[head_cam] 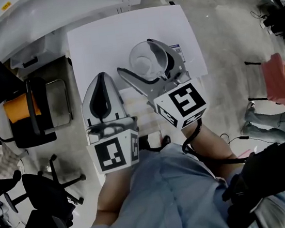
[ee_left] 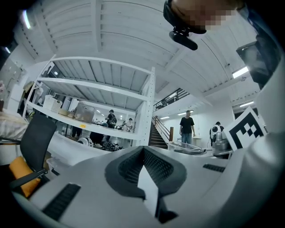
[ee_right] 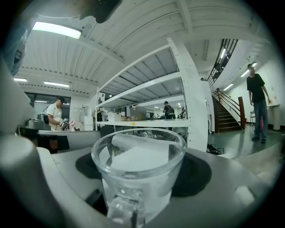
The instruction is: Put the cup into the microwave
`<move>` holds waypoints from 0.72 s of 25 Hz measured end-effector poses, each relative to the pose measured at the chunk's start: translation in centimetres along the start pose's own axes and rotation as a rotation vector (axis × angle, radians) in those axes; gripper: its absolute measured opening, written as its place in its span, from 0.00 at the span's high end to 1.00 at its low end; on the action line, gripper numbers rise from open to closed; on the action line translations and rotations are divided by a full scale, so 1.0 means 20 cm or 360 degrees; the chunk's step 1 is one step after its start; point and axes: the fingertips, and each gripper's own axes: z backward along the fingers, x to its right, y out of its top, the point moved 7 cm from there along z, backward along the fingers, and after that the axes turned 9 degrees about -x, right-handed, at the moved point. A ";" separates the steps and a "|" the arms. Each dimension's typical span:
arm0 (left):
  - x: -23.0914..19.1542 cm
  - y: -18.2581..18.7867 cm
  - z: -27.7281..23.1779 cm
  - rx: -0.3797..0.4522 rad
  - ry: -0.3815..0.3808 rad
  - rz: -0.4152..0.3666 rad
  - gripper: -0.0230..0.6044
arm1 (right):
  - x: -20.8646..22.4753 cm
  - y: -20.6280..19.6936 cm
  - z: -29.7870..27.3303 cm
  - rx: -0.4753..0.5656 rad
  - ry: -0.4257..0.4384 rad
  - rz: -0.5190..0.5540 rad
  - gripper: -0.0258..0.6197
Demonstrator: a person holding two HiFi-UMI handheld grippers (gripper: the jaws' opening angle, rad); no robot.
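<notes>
a white table [head_cam: 91, 44] is seen from above, with both grippers held over its near half. a clear glass cup [head_cam: 146, 63] is pinched between the jaws of the right gripper [head_cam: 139, 58], above the middle of the table and off its surface. in the right gripper view the cup [ee_right: 139, 164] is shown upright, its handle turned toward the camera and a jaw pressed to each side of its wall. nothing is seen inside the cup.

the left gripper [head_cam: 99, 76] is held just beside the right one, toward the table's left part. its jaws are pressed together at the tips and nothing is pinched between them; only a sliver of the table is seen through the gap behind the tips.

a black chair [head_cam: 19, 109] with an orange cushion is placed just left of the table. white shelving [ee_right: 178, 89] is seen well beyond the table, and a person in black [ee_left: 187, 127] is seen near a staircase [ee_left: 160, 133].
</notes>
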 end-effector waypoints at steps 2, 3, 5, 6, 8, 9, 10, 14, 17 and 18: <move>0.04 -0.03 0.04 0.0014 0.0012 -0.0002 0.95 | -0.01 -0.03 0.05 0.0002 0.0012 0.0002 0.34; 0.06 -0.04 0.06 0.0018 0.0020 -0.0004 0.95 | -0.01 -0.05 0.07 0.0005 0.0021 0.0004 0.34; 0.10 -0.07 0.11 0.0026 0.0039 -0.0006 0.95 | -0.02 -0.08 0.13 0.0011 0.0041 0.0014 0.34; 0.12 -0.09 0.14 0.0031 0.0049 -0.0007 0.95 | -0.04 -0.10 0.16 0.0014 0.0054 0.0021 0.34; 0.17 -0.11 0.20 0.0045 0.0067 -0.0007 0.95 | -0.06 -0.13 0.23 0.0018 0.0074 0.0028 0.34; 0.19 -0.12 0.24 0.0052 0.0075 -0.0008 0.95 | -0.07 -0.14 0.27 0.0021 0.0083 0.0029 0.34; 0.22 -0.12 0.27 0.0060 0.0082 -0.0009 0.95 | -0.08 -0.15 0.31 0.0024 0.0093 0.0034 0.34; 0.32 -0.14 0.41 0.0090 0.0107 -0.0018 0.95 | -0.13 -0.19 0.46 0.0031 0.0115 0.0049 0.34; 0.37 -0.16 0.51 0.0100 0.0125 -0.0020 0.95 | -0.18 -0.23 0.56 0.0030 0.0135 0.0058 0.34; 0.39 -0.18 0.55 0.0102 0.0128 -0.0023 0.95 | -0.20 -0.25 0.59 0.0029 0.0141 0.0059 0.34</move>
